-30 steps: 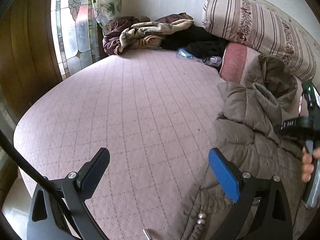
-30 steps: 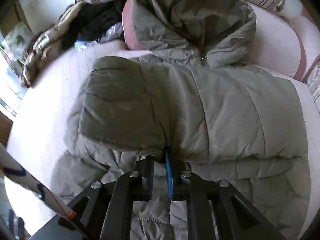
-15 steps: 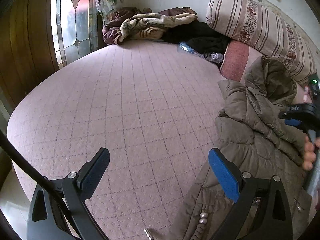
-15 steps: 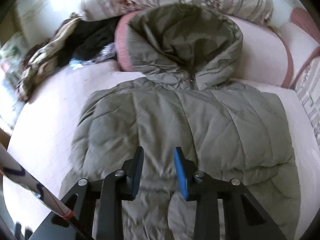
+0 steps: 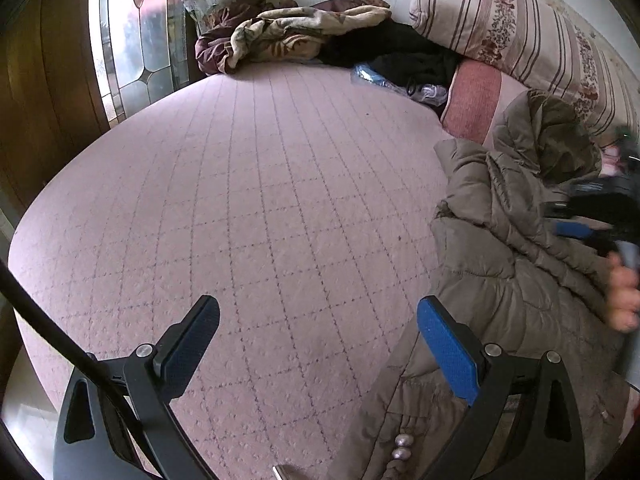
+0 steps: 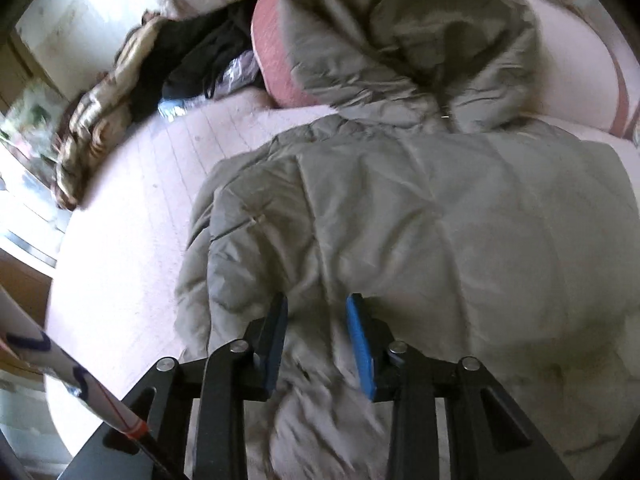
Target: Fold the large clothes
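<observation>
A pink quilted bed [image 5: 248, 216] lay ahead. The left gripper [image 5: 318, 322] hung spread — the puffer jacket [image 5: 500, 288] beside its right finger. The right gripper [image 6: 317, 322] was parted over the jacket, gripping nothing.

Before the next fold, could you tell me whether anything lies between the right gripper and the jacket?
Nothing visible does. The right gripper is open just above the jacket, with only padded fabric between and ahead of its fingers. The pile of clothes and the pillow lie beyond the jacket, not in the path.
</observation>
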Available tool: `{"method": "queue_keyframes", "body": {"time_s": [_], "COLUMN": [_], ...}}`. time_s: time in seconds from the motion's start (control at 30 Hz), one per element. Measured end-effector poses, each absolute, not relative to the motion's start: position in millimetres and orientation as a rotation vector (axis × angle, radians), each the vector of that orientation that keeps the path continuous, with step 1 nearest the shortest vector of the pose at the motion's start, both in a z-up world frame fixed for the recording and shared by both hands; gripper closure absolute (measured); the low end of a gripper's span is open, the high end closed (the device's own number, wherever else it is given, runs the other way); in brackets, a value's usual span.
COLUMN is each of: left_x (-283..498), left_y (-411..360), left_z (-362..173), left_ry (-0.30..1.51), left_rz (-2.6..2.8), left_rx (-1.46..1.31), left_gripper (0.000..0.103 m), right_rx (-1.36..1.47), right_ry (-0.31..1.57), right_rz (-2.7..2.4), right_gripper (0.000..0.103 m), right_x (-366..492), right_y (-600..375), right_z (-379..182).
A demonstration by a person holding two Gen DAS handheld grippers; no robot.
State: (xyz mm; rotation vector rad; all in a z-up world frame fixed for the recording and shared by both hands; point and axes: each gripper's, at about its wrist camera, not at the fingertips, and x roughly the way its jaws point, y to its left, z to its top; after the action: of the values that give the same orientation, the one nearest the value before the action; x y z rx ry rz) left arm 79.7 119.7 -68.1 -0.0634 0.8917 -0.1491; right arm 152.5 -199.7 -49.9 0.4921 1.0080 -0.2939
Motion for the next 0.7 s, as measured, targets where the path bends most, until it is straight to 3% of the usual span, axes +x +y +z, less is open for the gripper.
{"method": "queue_keyframes", "body": {"time_s": [0.07,0.2,0.37,0.53,0.7], "left_x": [77.9,78.1,81.7,82.2,70.9], "left_y": [119.7,122.1,128.2,126.2,116.5], "left_z": [-69.7,-76.4,-89.3,-107.2,-110.6], "left_ry": [0.897,0.924,1.006,1.133,1.134], "left_rz": [-0.15,-0.151,-0.217,-0.37,-0.435], "left_rx": [-0.063,-0.066,-0.117,-0.225,-0.235], "left_gripper": [0.004,0.004,0.004,0.004,0.004], "right_rx": [0.48,0.489,0.561,0.686,0.818], "right_ry": [0.986,0.978,0.966,0.988,0.975], "right_rz": [-0.305,-0.368,-0.539,-0.714,-0.739], "right_gripper": [0.049,0.04,0.022,0.022,0.022], "right_x": [122.0,35.7,-83.7,-193.8,-263.1], "right_y": [-211.9,-258.1,-329.1,-385.3,-402.3], "right_z": [-34.9,-20.5,-19.5,-50.2,-91.6]}}
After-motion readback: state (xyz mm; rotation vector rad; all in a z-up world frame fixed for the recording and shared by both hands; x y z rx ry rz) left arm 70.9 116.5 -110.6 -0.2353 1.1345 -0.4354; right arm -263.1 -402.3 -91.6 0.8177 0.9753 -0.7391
